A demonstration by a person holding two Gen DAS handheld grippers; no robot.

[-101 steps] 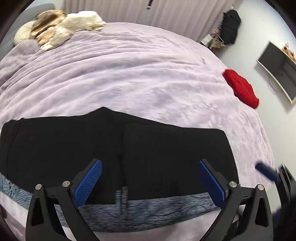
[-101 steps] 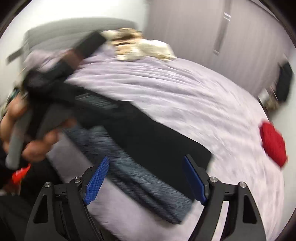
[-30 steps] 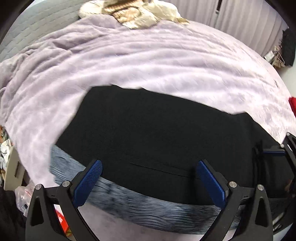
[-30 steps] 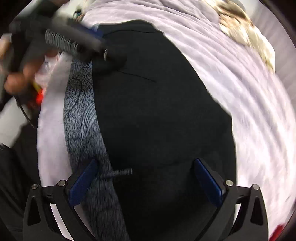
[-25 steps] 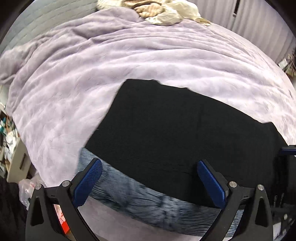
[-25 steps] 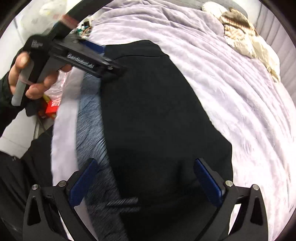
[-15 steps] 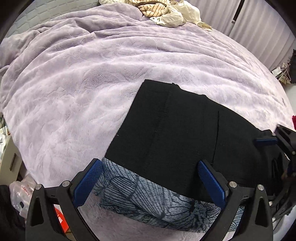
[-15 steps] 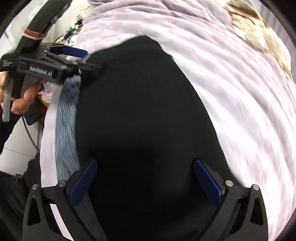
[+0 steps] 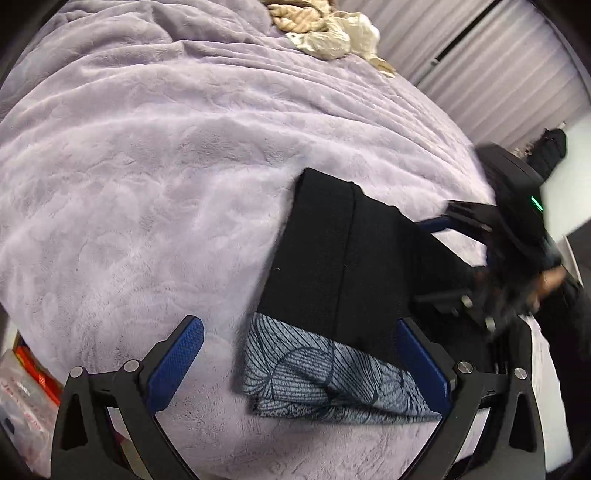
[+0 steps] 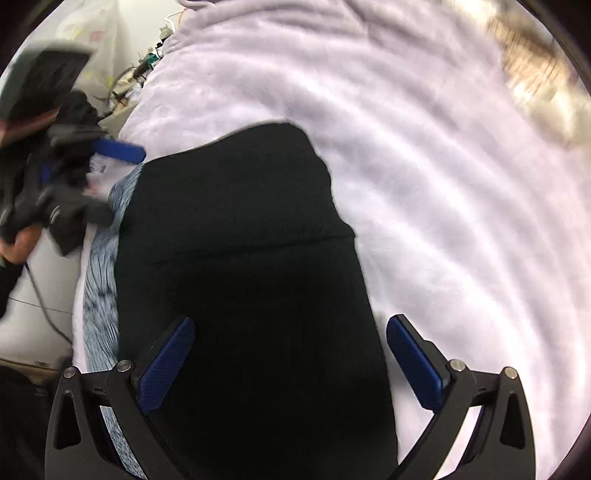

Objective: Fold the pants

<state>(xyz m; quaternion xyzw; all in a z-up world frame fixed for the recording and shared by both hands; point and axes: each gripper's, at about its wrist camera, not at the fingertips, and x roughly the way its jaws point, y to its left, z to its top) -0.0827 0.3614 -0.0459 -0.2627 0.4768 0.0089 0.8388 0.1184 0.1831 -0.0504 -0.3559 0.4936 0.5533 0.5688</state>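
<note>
The black pants (image 9: 343, 258) lie folded in a compact rectangle on the lilac bed blanket (image 9: 147, 166), with their blue-grey patterned waistband (image 9: 314, 373) at the near edge. My left gripper (image 9: 299, 362) is open and empty, hovering over the waistband's left end. My right gripper (image 10: 291, 365) is open and empty just above the pants (image 10: 240, 277), whose waistband (image 10: 99, 280) runs along their left side. The right gripper also shows blurred in the left wrist view (image 9: 454, 251), at the pants' right side. The left gripper shows blurred in the right wrist view (image 10: 96, 177).
A heap of beige and white clothes (image 9: 325, 29) lies at the far end of the bed. Pleated curtains (image 9: 498, 66) hang behind. Boxes and clutter (image 9: 26, 387) sit on the floor beside the bed's near left edge.
The pants have gone from a wide spread to a narrower folded rectangle. Both grippers stayed open; the left has drawn back to the left, the right has lifted off the cloth.
</note>
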